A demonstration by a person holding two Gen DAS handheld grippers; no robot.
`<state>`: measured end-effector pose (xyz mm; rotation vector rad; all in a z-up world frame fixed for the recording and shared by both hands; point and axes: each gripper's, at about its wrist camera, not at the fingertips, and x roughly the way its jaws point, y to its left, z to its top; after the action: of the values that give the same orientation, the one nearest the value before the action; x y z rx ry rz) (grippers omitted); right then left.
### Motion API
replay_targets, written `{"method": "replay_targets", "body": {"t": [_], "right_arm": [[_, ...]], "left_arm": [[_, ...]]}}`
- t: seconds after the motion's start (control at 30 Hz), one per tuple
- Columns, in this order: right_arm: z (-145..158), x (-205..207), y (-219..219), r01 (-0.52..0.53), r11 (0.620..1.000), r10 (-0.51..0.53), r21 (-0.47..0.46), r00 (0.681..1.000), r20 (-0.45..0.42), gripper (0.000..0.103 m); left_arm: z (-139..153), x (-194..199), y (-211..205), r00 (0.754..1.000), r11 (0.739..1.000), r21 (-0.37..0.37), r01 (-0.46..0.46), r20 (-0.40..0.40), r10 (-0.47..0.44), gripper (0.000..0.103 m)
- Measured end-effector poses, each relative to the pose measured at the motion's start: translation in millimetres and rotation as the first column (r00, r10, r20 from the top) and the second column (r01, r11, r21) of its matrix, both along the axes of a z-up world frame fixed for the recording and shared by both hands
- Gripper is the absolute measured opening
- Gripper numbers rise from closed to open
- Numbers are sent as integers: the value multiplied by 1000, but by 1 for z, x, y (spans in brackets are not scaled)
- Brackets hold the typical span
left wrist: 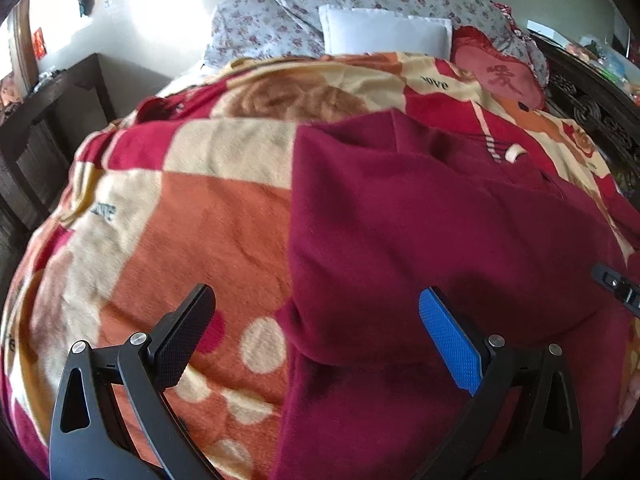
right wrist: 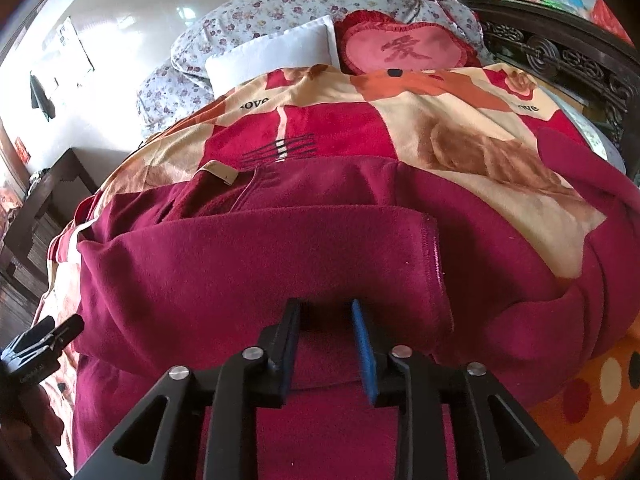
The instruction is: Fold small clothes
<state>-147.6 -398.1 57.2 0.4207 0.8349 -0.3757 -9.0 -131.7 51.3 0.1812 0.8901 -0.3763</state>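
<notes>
Now, garment: the maroon garment (right wrist: 248,264) lay on the bed blanket (left wrist: 192,216).
Left tongs (left wrist: 316,340): spread wide, empty.
Right tongs (right wrist: 326,352): pinching the folded edge; you should have pulled evenly.

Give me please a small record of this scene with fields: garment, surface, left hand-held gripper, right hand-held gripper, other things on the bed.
garment: dark red fleece garment, partly folded, one layer lying over another
surface: patterned blanket in red, orange and cream, spread on a bed
left hand-held gripper: open wide, over the garment's left edge, holding nothing
right hand-held gripper: jaws narrow, a fold of the garment between them; contact not clear
other things: white pillow, heart-shaped red cushion, floral quilt
</notes>
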Motion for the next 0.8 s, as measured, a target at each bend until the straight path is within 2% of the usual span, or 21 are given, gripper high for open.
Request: {"method": "replay_targets", "body": {"t": [0.07,0.13,0.2,0.37,0.53,0.6,0.7,0.8], "right_arm": [[-1,1,2,-5,1000,5,-6,1000,7,38],[-3,2,7,-7,1000,8,-25,1000,12,41],[-4,3,9,-6,999,6,-45,1000,11,42],[-4,1,8,-15,999,16,-43,1000,23,43],[3,-1,7,-25,1000,25,-19,1000,6,43],[10,-8,2,-31,999,31,17,999,32,43],[24,-26,-13,20,1000,-21,19,997,71,43],[39,-45,-36,90,996,-89,-8,991,96,43]], "left_arm": [[-8,0,-2,1000,1000,3,7,-25,-7,102],[-17,2,-4,998,1000,10,14,-54,-13,102],[-26,4,-6,996,1000,20,14,-87,-13,102],[-33,7,-2,993,1000,-16,-11,-119,9,102],[-14,-2,-1,997,1000,-29,-3,-73,1,102],[-5,-5,-1,999,999,-41,6,-52,-9,102],[-1,-6,-4,999,999,-51,18,-43,-20,102],[-9,-3,-9,998,999,-45,20,-63,-23,102]]}}
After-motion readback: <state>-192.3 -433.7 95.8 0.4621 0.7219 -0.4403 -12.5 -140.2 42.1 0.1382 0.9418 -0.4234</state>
